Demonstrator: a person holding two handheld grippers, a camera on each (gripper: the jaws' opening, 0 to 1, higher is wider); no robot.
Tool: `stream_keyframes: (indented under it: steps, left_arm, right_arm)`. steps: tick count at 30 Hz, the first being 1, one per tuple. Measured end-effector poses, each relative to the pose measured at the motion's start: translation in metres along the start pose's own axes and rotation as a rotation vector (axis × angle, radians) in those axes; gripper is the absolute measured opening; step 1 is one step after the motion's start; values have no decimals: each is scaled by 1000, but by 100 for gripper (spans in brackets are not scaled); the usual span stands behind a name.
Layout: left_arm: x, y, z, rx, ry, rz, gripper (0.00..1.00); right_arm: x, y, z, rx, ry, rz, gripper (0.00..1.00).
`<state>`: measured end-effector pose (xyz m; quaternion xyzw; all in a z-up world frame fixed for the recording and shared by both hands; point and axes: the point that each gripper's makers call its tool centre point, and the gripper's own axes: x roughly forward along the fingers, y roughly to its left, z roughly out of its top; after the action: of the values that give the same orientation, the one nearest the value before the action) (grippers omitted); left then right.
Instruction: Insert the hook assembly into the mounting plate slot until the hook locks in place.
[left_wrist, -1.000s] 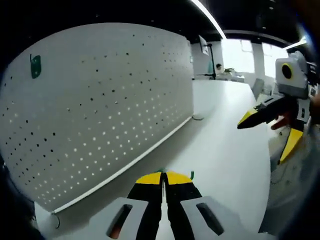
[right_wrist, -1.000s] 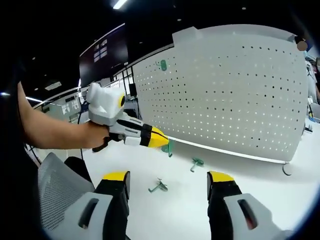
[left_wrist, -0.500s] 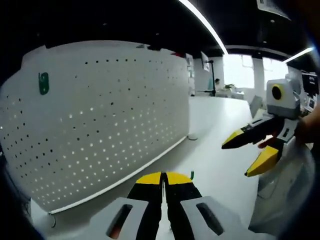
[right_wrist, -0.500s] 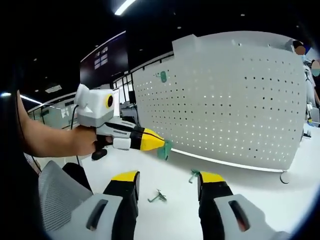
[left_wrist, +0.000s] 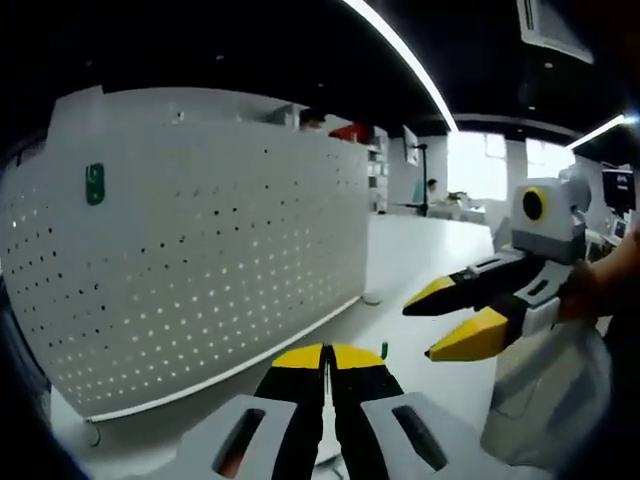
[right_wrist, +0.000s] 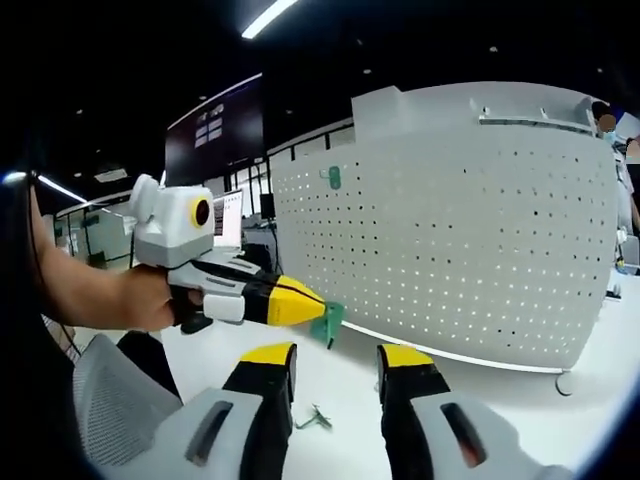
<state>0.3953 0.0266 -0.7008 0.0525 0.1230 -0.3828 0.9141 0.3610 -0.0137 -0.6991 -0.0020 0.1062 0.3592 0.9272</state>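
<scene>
Left gripper (right_wrist: 322, 302) clamping green hook (right_wrist: 328, 322), pegboard (right_wrist: 470, 230) unmarked

The setting was an open-plan office or lab floor. A dark ceiling carried long strip lights (left_wrist: 400, 45). A white table (left_wrist: 430, 260) ran far back toward bright windows (left_wrist: 480, 165), where a seated person was visible. A large wall screen (right_wrist: 215, 125) hung at the rear, with monitors (right_wrist: 228, 215) on desks below it. A white pegboard (right_wrist: 470, 220) stood upright on the table. A grey chair (right_wrist: 105, 400) stood beside the table.
</scene>
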Motion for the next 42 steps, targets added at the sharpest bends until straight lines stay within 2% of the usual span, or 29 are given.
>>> stream_keyframes:
  steps: [9,26,42]
  left_arm:
    - [-2,-17,14,-26,-33,-31,1]
    - [-1,-35,22,-67,-47,-71,1]
    - [-1,-41,25,-90,-56,-88,1]
  right_arm:
    - [3,2,11,-27,-26,-4,22]
    - [2,0,11,-85,-29,-27,7]
    - [5,-1,12,-88,-31,-26,4]
